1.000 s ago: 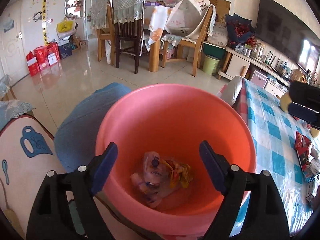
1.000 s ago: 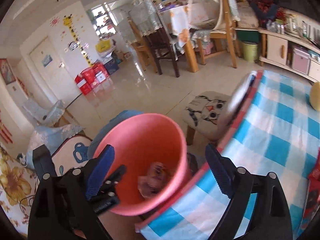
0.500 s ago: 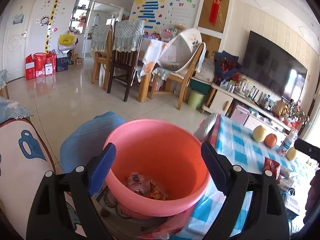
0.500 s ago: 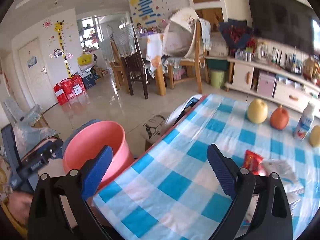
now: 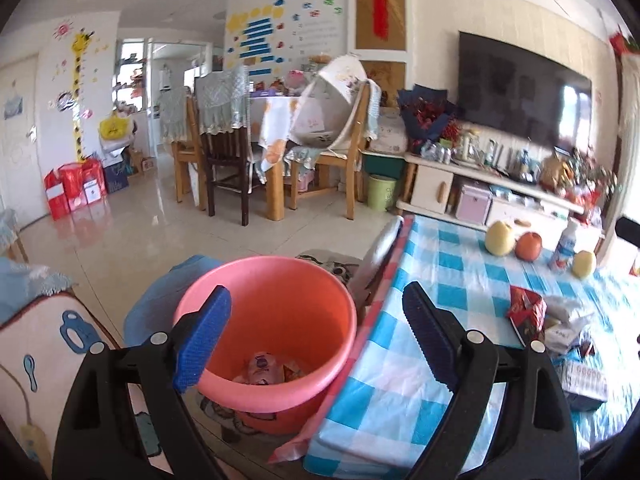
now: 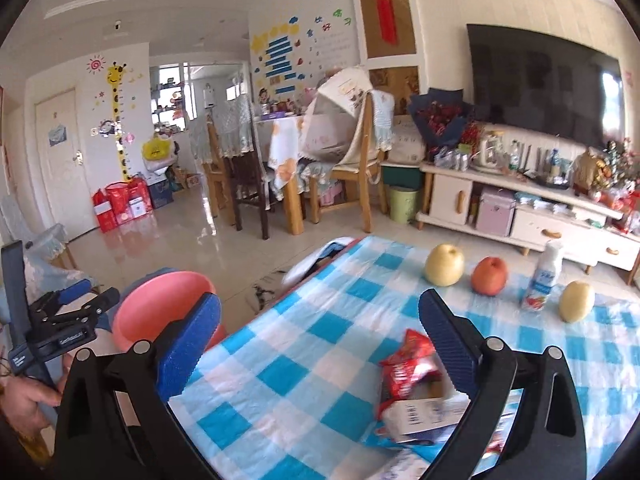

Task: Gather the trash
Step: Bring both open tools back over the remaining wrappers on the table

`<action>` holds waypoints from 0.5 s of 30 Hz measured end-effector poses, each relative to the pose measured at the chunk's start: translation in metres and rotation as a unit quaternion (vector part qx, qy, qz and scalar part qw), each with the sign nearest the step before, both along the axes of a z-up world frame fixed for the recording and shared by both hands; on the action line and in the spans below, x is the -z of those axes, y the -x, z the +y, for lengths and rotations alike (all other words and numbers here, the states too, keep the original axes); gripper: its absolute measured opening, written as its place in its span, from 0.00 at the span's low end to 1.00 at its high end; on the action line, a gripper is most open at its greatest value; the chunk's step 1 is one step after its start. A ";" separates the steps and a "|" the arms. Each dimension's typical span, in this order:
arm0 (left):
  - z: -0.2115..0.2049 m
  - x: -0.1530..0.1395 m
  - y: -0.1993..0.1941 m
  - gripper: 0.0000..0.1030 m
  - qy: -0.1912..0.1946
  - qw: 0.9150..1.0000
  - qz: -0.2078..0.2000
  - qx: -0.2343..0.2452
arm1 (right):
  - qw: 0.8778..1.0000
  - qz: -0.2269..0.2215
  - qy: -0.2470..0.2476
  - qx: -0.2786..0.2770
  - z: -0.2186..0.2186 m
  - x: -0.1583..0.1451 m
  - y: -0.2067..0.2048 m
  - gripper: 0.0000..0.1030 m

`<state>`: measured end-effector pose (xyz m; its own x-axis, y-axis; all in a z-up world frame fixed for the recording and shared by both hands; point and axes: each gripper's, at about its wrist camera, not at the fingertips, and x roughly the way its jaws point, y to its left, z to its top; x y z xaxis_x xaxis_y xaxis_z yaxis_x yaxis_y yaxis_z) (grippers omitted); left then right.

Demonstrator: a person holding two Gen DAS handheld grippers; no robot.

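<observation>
A pink bucket (image 5: 280, 292) stands on the floor beside the blue-checked table (image 5: 452, 276), with wrappers (image 5: 262, 366) lying in its bottom. My left gripper (image 5: 316, 336) is open and empty, above the bucket's near rim. My right gripper (image 6: 320, 344) is open and empty over the table (image 6: 304, 344). A red snack wrapper (image 6: 408, 364) and a white carton (image 6: 420, 416) lie on the table just in front of the right gripper's right finger. The trash pile also shows in the left wrist view (image 5: 528, 312). The bucket shows at the left of the right wrist view (image 6: 160, 304).
Two yellow pears (image 6: 444, 264), a red apple (image 6: 489, 275) and a small milk bottle (image 6: 543, 276) stand at the table's far side. A blue stool (image 5: 160, 300) sits behind the bucket. Dining chairs and a TV cabinet stand further back.
My left gripper has pulled back and risen from inside the bucket. My right gripper has swung right from the bucket to over the table, toward the wrapper pile.
</observation>
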<state>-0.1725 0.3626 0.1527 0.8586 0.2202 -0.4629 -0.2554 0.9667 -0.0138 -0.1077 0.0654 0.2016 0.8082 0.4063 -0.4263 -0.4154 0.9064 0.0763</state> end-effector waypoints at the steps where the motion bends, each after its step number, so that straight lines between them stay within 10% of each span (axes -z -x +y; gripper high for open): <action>1: -0.006 -0.001 -0.001 0.86 -0.002 1.000 0.003 0.008 | 1.000 0.002 -0.005 0.012 -0.011 -0.001 -0.002 0.95; 15: -0.107 0.004 -0.006 0.86 -0.013 0.993 -0.002 0.118 | 0.995 0.014 -0.039 0.090 -0.119 -0.008 -0.020 0.95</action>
